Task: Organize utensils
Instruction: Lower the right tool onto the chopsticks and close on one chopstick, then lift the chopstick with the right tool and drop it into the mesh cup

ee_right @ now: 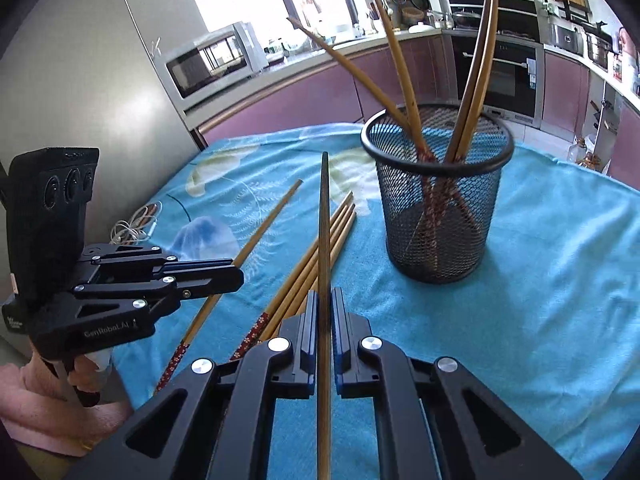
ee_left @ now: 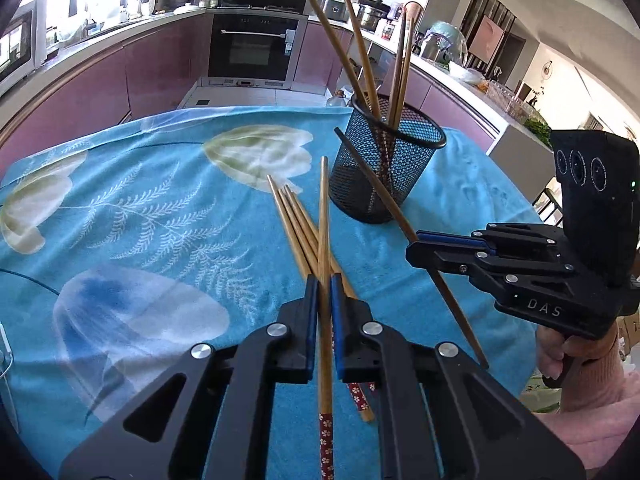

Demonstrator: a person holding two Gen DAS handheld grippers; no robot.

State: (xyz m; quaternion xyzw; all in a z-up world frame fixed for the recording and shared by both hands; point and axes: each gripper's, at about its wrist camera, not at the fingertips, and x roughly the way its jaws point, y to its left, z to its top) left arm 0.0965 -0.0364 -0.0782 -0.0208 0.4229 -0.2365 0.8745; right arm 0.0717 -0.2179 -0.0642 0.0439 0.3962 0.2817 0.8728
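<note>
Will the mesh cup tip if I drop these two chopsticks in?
Probably somewhat tippy: the mesh cup looks light, being open wire, and four long chopsticks already lean out over its rim. It stands on soft cloth, so a nudge may rock it. Lower them in gently.

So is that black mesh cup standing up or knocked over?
Upright. The mesh cup stands on its base on the blue cloth, rim up, four chopsticks leaning inside.

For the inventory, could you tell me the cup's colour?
Black wire mesh cup, clearest in the right wrist view.
</note>
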